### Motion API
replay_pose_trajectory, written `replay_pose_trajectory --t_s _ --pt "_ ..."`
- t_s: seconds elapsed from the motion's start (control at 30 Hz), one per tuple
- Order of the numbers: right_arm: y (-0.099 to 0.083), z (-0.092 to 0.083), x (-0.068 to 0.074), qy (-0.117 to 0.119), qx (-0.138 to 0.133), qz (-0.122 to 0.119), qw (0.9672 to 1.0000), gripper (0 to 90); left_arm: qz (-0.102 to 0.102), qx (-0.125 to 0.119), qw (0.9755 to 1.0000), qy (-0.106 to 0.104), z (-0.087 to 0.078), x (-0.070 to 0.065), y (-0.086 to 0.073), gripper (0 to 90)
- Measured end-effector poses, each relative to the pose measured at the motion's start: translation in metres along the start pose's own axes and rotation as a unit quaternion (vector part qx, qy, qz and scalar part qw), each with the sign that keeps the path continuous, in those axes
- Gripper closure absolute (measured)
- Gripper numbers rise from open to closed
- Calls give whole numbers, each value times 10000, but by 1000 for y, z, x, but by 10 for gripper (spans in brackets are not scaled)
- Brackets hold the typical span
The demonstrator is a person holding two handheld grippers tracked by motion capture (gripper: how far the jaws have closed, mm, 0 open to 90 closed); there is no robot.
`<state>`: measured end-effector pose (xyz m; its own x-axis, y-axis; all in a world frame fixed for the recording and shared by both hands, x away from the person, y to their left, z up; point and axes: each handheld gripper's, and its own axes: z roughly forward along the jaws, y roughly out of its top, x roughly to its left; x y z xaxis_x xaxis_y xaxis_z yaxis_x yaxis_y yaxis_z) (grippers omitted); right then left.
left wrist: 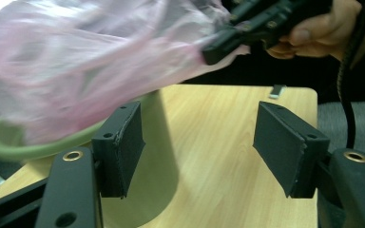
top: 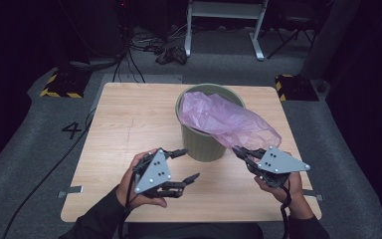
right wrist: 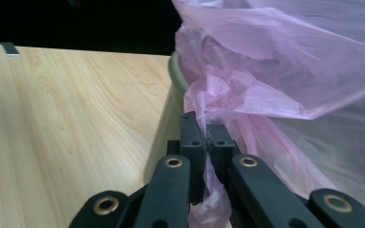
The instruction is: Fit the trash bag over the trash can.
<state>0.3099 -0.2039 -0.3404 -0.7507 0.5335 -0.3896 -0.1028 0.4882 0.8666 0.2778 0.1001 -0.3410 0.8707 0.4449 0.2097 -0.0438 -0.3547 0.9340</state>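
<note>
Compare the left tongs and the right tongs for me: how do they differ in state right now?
The left tongs stand open with nothing between the pads, while the right tongs are shut on the pink bag. The left tongs hover over the table beside the green bin, apart from it; the right tongs touch the bag where it hangs over the bin's rim. Both are hand-held and point toward the bin.

The light wooden tabletop with rounded corners (top: 129,124) stands on a grey carpeted floor (top: 40,129) marked with a black numeral 4 (top: 71,130). Two black-and-yellow striped floor blocks (top: 61,84) lie beyond the far corners. Behind them stand a white metal frame (top: 225,20) and a tangle of black cables (top: 165,50).
</note>
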Motion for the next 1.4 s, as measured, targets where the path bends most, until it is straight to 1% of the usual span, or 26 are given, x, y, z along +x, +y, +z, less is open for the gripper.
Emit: replay_pose_trajectory --t_s 0.1,0.17,0.2,0.23,0.27,0.33,0.37,0.4,0.43,0.5,0.53,0.6,0.67,0.73,0.83,0.9,0.97,1.0,1.03,1.1,1.17,1.23,1.3,1.33,1.37,1.4 --pt "-1 2 5 72 -8 -77 9999 863 -191 -30 9997 138 15 2 3 339" --pt "-3 5 9 96 31 -117 9999 849 -456 -160 9986 213 22 11 6 328" --pt "-3 5 11 112 50 -167 9998 847 -551 -201 9977 335 24 16 7 326" --pt "-4 6 12 150 51 -221 9996 844 -642 -282 9968 381 26 20 9 322" --pt "-5 6 13 183 59 -251 9995 845 -801 -368 9955 351 27 25 12 312" --pt "-5 7 15 197 61 -290 9994 845 -1173 -442 9910 462 31 33 17 304" --pt "-5 7 16 210 49 -301 9993 843 -1308 -533 9890 439 32 36 19 305" --pt "-4 7 16 195 37 -324 9993 843 -1387 -537 9877 486 33 37 21 305" --pt "-4 6 17 197 24 -348 9992 843 -1430 -494 9863 655 36 38 23 305" --pt "-3 5 18 193 8 -384 9991 838 -1465 -383 9852 804 40 39 23 327" --pt "-3 5 19 184 10 -405 9990 834 -1412 -302 9857 864 42 38 22 330" --pt "-2 3 20 199 -6 -415 9989 825 -1223 -175 9883 898 44 37 21 334" --pt "-1 3 21 233 3 -462 9987 819 -1024 -102 9891 1049 45 37 21 334" --pt "-1 3 22 284 1 -519 9982 802 -898 -23 9904 1052 47 39 20 332" --pt "1 3 25 340 -39 -583 9977 801 -712 233 9898 1213 51 42 20 324" --pt "3 4 26 365 -42 -621 9974 805 -618 319 9886 1332 54 45 18 348" --pt "4 4 27 394 -36 -649 9971 817 -528 385 9873 1450 56 49 17 477" --pt "4 4 27 405 -35 -659 9970 825 -379 482 9862 1540 58 53 16 516" --pt "4 4 28 422 -43 -679 9968 837 -284 500 9857 1586 58 55 15 608" --pt "4 4 28 445 -39 -700 9965 852 -225 483 9858 1590 59 61 12 730" --pt "4 3 29 455 -36 -703 9965 863 -2 498 9834 1744 57 65 10 865" --pt "3 3 29 504 -32 -694 9963 868 -77 499 9863 1573 52 71 7 900" --pt "1 3 29 522 -5 -695 9962 871 29 557 9843 1676 47 72 2 900" --pt "0 3 29 532 6 -676 9963 871 -7 556 9853 1613 44 73 -1 900" --pt "-1 3 29 546 12 -657 9963 871 -31 489 9876 1493 41 73 -4 900" --pt "-3 4 29 559 43 -659 9962 871 54 364 9905 1322 39 68 -5 898"
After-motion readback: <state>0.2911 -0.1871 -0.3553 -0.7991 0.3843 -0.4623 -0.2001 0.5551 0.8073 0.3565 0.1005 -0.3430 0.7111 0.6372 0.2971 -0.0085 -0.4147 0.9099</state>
